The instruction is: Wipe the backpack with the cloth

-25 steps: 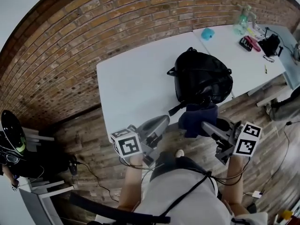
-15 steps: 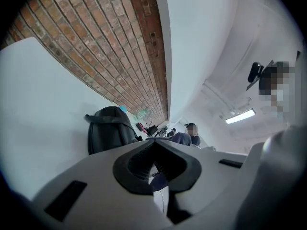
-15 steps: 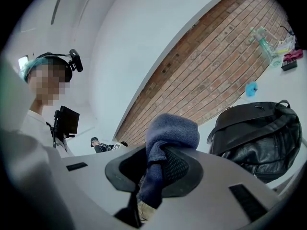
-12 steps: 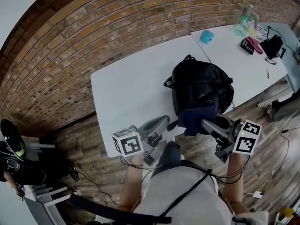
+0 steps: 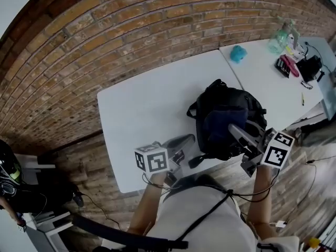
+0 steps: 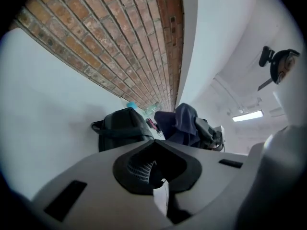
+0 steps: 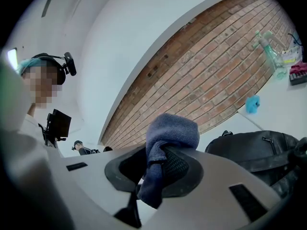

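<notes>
One red brick wall ran behind two white rectangular tables that stood end to end. On the nearer table, at its right near corner, sat the single black fabric backpack, lying flat with its carry loop toward the wall. One dark blue terry cloth lay draped on the backpack's upper face, touching it.

There were two grey handheld grippers. The right gripper reached over the backpack from its near right side, its jaws clenched on the cloth, a bunched fold standing up between them and a tail hanging below. The left gripper pointed at the backpack's near left side, close to a loose strap. Its jaws were pressed together with nothing between them.

On the farther table stood one clear spray bottle and one small teal object, well apart from the backpack.

A second before, the cloth had hung at the backpack's near edge, partly over the wooden floor; it had since been carried forward onto the bag. The left gripper, earlier short of the table edge, had come forward over it.
</notes>
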Available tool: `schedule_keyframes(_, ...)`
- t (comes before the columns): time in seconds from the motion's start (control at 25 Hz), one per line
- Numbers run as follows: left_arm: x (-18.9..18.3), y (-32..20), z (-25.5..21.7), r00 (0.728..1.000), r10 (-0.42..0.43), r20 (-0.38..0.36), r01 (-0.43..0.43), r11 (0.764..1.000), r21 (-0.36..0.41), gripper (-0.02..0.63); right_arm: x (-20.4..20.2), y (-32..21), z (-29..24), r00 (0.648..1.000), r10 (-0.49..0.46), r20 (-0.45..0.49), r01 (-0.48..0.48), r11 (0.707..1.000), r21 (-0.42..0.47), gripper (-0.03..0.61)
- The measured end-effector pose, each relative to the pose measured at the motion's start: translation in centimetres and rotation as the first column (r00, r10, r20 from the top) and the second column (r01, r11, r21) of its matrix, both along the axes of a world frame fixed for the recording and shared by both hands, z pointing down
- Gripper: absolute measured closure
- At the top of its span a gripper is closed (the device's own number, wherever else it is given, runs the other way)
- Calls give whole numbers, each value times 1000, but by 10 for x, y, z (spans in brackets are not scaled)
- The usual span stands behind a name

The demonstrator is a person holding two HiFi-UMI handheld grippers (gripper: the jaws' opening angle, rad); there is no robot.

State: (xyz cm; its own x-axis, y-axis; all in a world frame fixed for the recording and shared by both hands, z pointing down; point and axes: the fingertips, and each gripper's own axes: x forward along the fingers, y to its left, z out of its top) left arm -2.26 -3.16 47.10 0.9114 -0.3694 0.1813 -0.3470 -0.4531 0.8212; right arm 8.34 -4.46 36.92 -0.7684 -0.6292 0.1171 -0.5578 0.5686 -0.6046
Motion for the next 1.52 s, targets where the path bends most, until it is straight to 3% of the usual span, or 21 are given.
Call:
schedule_keyframes(0.24,13,-3,36,995,102,-11,-102,992,-72,609,-3,-51,7,999,25,-44,-25,1000,-10,502)
schedule_keyframes(0.48,19,3,87,995,77,57,-64,977,-202,609,-14,-95,17,983,-6,-183,3,1000,-14,502)
schedule_keyframes(0.72,32,13,111,995,51,86,-25,960,-279,609,-32,-123,45,919,-88,-384,71,996,-59,502)
schedule_keyframes(0.88,36,16,121,994,31,101,1,953,-303,609,-41,-140,70,832,-135,-539,107,991,-82,502)
schedule_keyframes(1.08,35,17,122,997,-15,77,39,948,-317,609,-44,-152,116,647,-176,-742,130,984,-121,502)
schedule_keyframes(1.24,35,16,122,996,-24,84,49,949,-313,609,-47,-152,138,512,-195,-837,157,979,-131,502)
schedule_keyframes(1.4,36,16,122,996,-34,83,59,945,-322,609,-48,-148,148,435,-203,-877,177,974,-138,502)
schedule_keyframes(1.52,36,16,122,996,-38,84,64,943,-326,609,-49,-143,149,417,-207,-885,190,972,-137,502)
